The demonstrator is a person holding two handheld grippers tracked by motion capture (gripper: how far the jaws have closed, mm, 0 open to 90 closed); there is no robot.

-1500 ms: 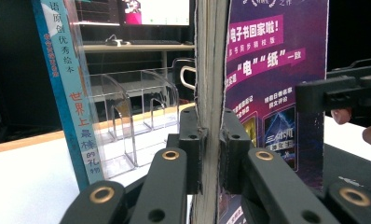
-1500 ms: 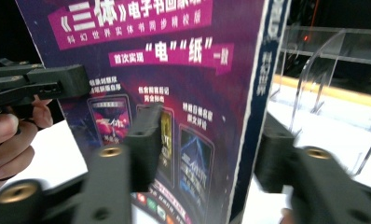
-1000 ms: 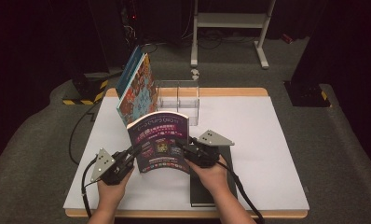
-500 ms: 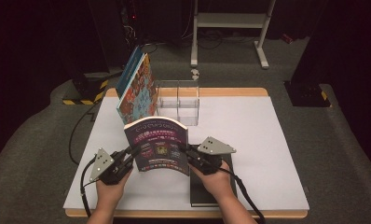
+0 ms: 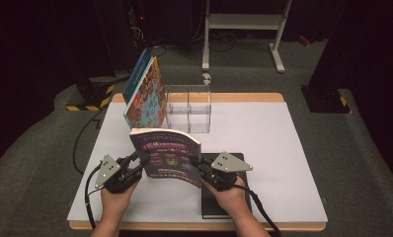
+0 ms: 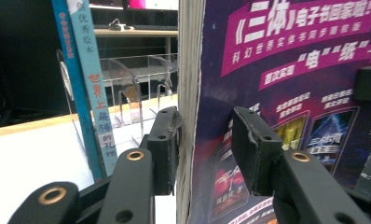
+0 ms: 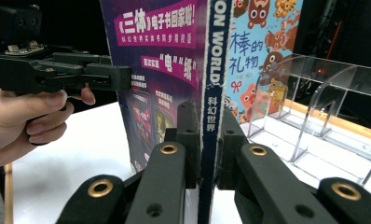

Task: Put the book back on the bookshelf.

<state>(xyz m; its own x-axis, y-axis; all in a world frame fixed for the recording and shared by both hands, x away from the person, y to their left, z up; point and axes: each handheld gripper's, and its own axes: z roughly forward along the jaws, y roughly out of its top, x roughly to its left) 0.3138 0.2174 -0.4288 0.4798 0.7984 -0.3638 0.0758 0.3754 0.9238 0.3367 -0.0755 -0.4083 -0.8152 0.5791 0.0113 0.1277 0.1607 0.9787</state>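
- The purple magazine (image 5: 169, 155) is standing upright in the air over the near half of the tabletop (image 5: 283, 148), in front of the clear rack (image 5: 188, 109) and well short of it; its cover is facing the person.
- The right tongs (image 7: 209, 140) are clamping its spine edge, pads pressing on both sides; they are carrying the magazine.
- The left tongs (image 6: 204, 144) are sitting astride its page edge with the jaws having just been opening; one pad is lying against the pages, the other is standing off the cover, so that grip is letting go.
- A picture book (image 5: 146, 94) is already leaning in the left end of the clear rack, a blue-spined book (image 6: 88, 88) behind it; the slots to the right of them are looking free.
- A black book (image 5: 219, 197) is lying flat on the tabletop nearer the person than the clear rack, under the right hand (image 5: 231, 190).
- Judging from this, part of the shelving is done; the magazine is lifted but not yet carried to the clear rack and slid into a slot, and the black book is likely waiting after it.
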